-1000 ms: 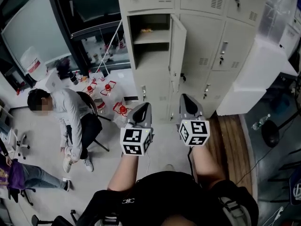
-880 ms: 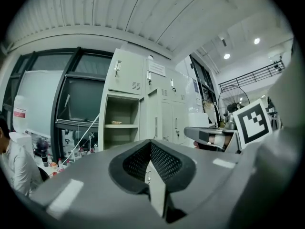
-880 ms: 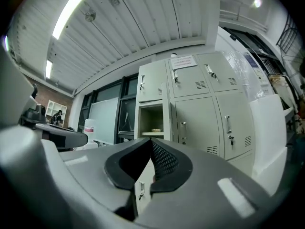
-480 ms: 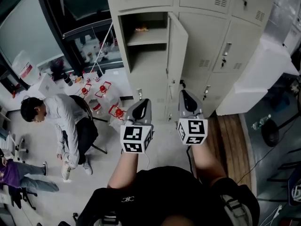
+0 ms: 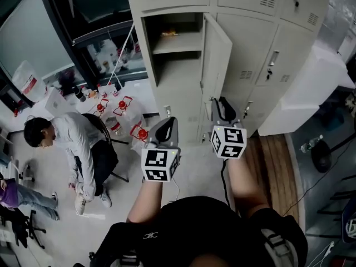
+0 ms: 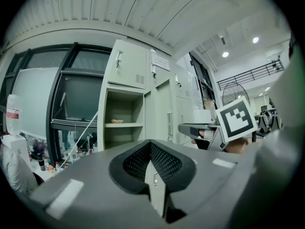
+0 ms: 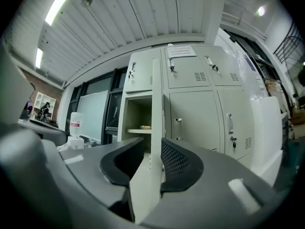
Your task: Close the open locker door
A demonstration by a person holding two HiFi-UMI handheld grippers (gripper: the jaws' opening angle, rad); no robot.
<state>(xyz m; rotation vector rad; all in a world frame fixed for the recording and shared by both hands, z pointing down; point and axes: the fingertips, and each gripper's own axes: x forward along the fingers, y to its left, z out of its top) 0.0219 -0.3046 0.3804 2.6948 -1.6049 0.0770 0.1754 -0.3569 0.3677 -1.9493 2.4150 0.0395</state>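
Note:
The beige locker bank (image 5: 261,49) fills the top of the head view. One tall compartment (image 5: 175,65) stands open, with a small yellowish item (image 5: 169,33) on its shelf. Its door (image 5: 218,60) swings out toward me, hinged on the right. My right gripper (image 5: 222,102) is raised near the door's lower free edge and is open. In the right gripper view the door's edge (image 7: 157,104) lines up with the gap of the right gripper (image 7: 152,149); contact cannot be told. My left gripper (image 5: 168,122) hangs lower, in front of the compartment, and the left gripper (image 6: 151,144) has its tips together.
A person (image 5: 78,141) sits on a chair at the left, with red-capped jugs (image 5: 125,107) on the floor by the lockers. Another person's legs (image 5: 22,196) show at the lower left. A white block (image 5: 300,88) and a wooden platform (image 5: 275,160) lie to the right.
The lockers have come closer in the head view. My right gripper rose and moved forward toward the door's edge; the left one stayed about where it was. The seated person shifted.

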